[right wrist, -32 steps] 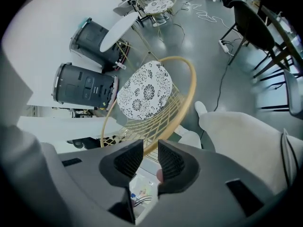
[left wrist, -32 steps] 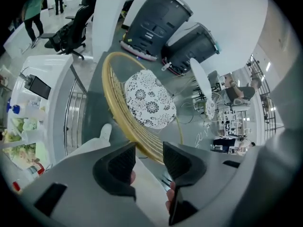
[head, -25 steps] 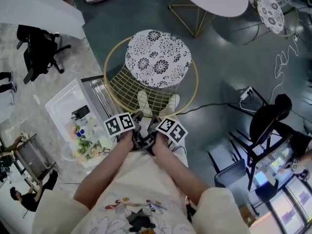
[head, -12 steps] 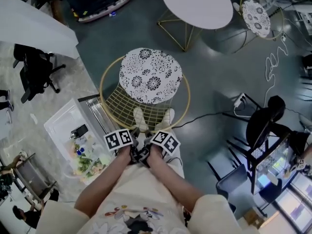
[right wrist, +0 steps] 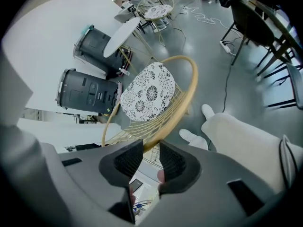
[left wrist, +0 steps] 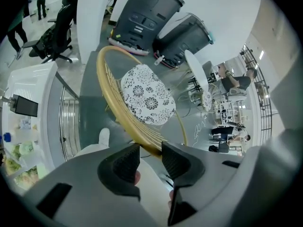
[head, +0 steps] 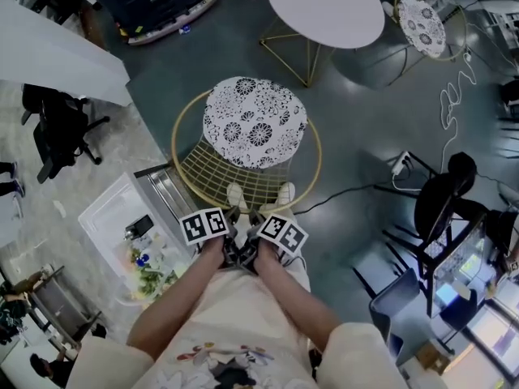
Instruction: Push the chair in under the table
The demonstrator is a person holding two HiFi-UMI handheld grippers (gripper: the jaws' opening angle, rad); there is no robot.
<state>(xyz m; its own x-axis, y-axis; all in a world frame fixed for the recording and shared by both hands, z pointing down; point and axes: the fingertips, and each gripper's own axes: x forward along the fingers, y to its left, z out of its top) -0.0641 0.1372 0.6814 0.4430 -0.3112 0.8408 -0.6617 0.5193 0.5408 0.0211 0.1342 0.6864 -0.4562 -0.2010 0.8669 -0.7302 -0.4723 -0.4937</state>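
Observation:
A gold wire chair with a black-and-white flowered cushion [head: 255, 121] stands on the dark floor just in front of my feet. Beyond it is the round white table [head: 324, 8] on gold legs. My left gripper [head: 231, 229] and right gripper [head: 255, 232] sit side by side at the near part of the chair's rim [head: 212, 199]. In the left gripper view the gold rim [left wrist: 140, 137] runs between the jaws of the left gripper [left wrist: 150, 154], which are closed on it. The right gripper [right wrist: 150, 157] likewise clamps the rim [right wrist: 177, 126].
A second patterned chair [head: 427, 23] stands past the table at top right. A white open case [head: 109, 209] lies at left, near a black office chair [head: 57, 128]. A black chair [head: 442, 201] and a power strip with cable [head: 401, 162] are at right. Grey bins [left wrist: 147, 13] stand behind.
Both grippers keep their hold on the rim. Hands and chair have shifted a little across the floor toward the table, and more of the table now shows.

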